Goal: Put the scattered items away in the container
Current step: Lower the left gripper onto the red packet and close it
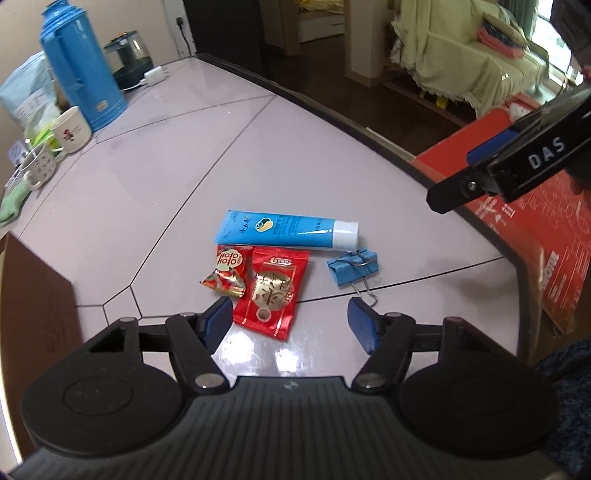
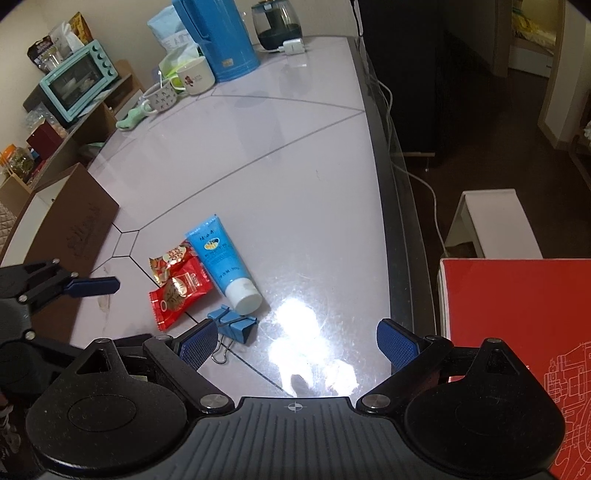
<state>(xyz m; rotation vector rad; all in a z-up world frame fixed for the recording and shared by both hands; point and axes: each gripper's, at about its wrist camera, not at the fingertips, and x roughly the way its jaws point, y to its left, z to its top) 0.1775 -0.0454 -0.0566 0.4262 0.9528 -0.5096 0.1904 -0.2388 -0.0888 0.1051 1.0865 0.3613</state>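
Observation:
On the pale table lie a blue tube (image 1: 291, 230) with a white cap, a large red sachet (image 1: 271, 291), a small red candy pack (image 1: 227, 271) and a blue binder clip (image 1: 352, 266). My left gripper (image 1: 288, 321) hangs open just above the table; the large sachet's near end lies between its fingers, untouched. My right gripper (image 2: 295, 343) is open and holds nothing, with the binder clip (image 2: 234, 325) just beside its left finger. The tube (image 2: 221, 258) and the large sachet (image 2: 179, 295) lie farther out. A brown box (image 2: 66, 229) stands at the left.
A red box (image 2: 517, 314) stands off the table's right edge. A blue thermos (image 1: 79, 66), mugs (image 1: 70, 129), a kettle (image 2: 275, 22) and bags crowd the far end. A mint toaster oven (image 2: 74, 81) sits on a shelf at the left.

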